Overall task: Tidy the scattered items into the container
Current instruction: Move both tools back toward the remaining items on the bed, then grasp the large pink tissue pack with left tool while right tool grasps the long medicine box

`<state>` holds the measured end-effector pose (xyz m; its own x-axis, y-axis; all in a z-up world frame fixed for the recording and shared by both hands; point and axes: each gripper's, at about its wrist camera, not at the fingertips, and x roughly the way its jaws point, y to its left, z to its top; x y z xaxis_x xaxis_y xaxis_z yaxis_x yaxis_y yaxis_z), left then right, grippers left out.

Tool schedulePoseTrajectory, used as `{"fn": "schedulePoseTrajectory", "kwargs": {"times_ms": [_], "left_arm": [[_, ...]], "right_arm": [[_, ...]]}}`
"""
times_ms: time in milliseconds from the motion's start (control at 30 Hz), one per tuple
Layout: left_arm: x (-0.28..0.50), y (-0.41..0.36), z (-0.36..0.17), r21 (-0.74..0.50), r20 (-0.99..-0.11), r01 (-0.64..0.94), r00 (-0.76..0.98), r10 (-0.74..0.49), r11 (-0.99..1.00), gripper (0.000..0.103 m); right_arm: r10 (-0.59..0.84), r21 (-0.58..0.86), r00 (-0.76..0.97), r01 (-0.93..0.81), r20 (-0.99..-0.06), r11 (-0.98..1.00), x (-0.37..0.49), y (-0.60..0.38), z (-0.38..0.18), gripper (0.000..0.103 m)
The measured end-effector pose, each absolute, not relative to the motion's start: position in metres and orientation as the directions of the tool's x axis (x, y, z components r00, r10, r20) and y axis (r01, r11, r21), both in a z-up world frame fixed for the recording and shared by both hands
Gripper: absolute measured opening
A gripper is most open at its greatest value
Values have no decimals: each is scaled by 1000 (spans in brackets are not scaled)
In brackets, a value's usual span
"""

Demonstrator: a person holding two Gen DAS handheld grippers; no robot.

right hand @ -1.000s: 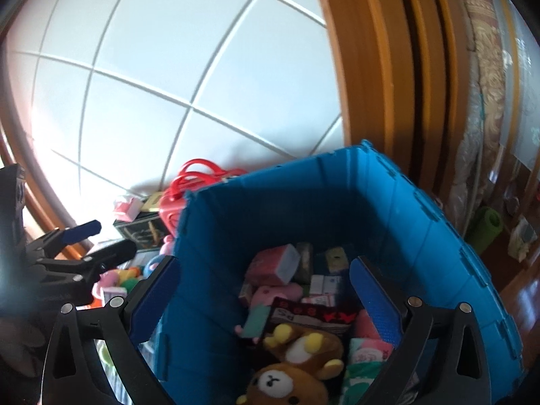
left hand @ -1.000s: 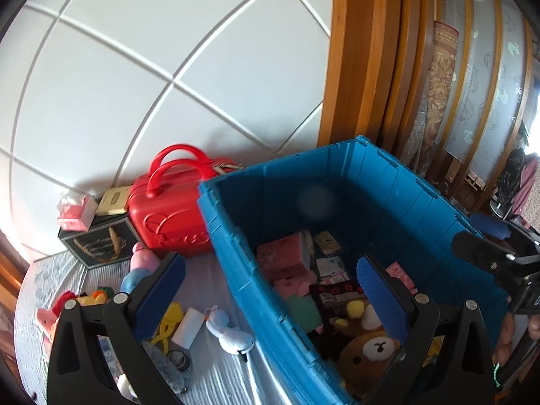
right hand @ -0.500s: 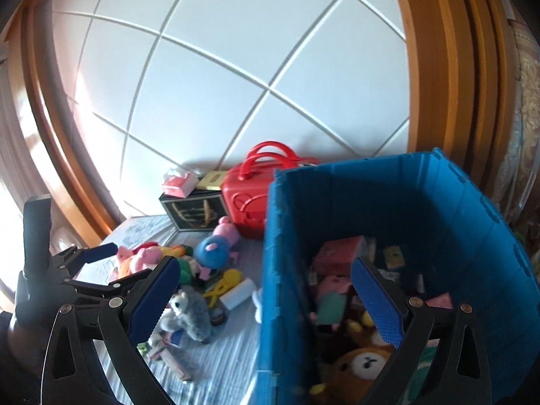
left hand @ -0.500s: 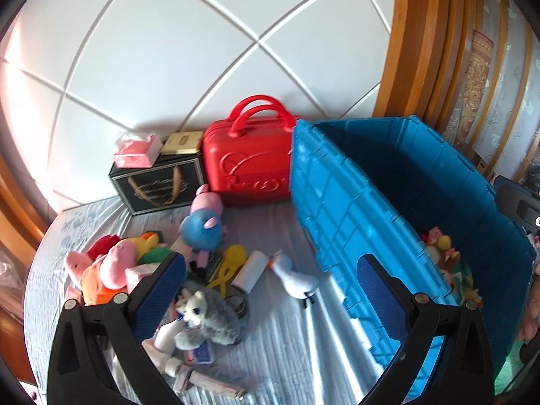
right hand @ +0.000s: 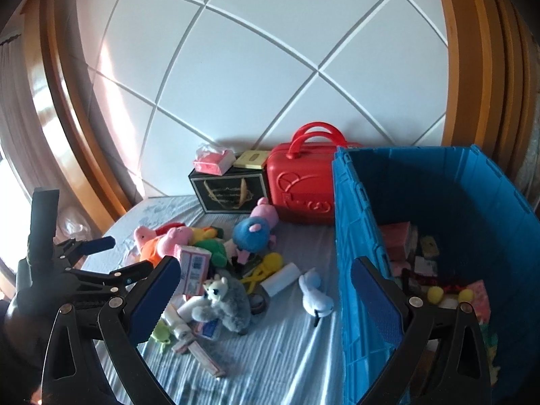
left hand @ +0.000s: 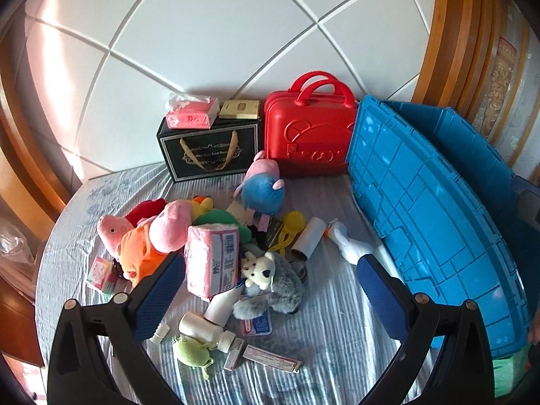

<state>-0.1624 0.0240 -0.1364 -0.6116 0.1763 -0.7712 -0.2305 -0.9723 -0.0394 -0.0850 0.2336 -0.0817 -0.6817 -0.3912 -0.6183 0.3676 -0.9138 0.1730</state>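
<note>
Left wrist view: my left gripper [left hand: 270,290] is spread wide and empty, with the grey plush dog [left hand: 270,281] lying right between and just ahead of its fingers. My right gripper [right hand: 260,290], equally wide and empty, straddles the blue bin [right hand: 351,236] wall, so left is nearer.

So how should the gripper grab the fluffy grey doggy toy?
Probably by its round grey body, coming straight down from above. The grey plush dog lies on top of the pile, so its back is clear, while a pink tissue pack crowds its left side and tubes lie under its front. The body is soft and wide, so the open left gripper could squeeze across it.
</note>
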Motion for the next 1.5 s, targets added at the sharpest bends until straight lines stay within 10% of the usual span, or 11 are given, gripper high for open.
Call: {"fn": "schedulePoseTrajectory", "kwargs": {"times_ms": [1200,1500], "left_arm": [[-262,-56,-338,-60,-862,-180,-487,142,-982,102],[-272,-49,-353,-102,-851,-248,-480,214,-963,65]], "right_arm": [[-342,96,-299,612,-891,-785,-63,62,-404,102],[-290,11,-288,691,-913,-723,-55,25,-436,98]]}}
